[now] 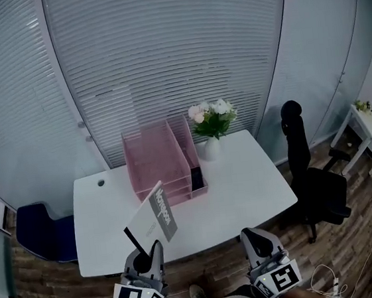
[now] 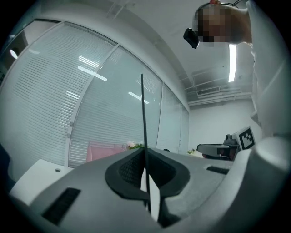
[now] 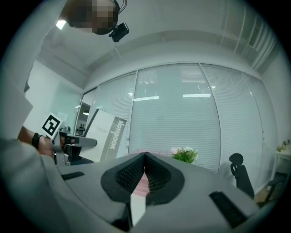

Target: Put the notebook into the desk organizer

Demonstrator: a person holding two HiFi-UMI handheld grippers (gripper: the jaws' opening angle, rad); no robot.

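My left gripper (image 1: 146,248) is clenched on the lower corner of the notebook (image 1: 152,212). The notebook is held tilted over the front edge of the desk (image 1: 243,185), well apart from the pink desk organizer (image 1: 163,157) at the back edge. The left gripper view shows the notebook edge-on between the pads. My right gripper (image 1: 253,236) is level at the front edge, its jaws pressed together on nothing. A vase of flowers (image 1: 212,128) stands just right of the organizer.
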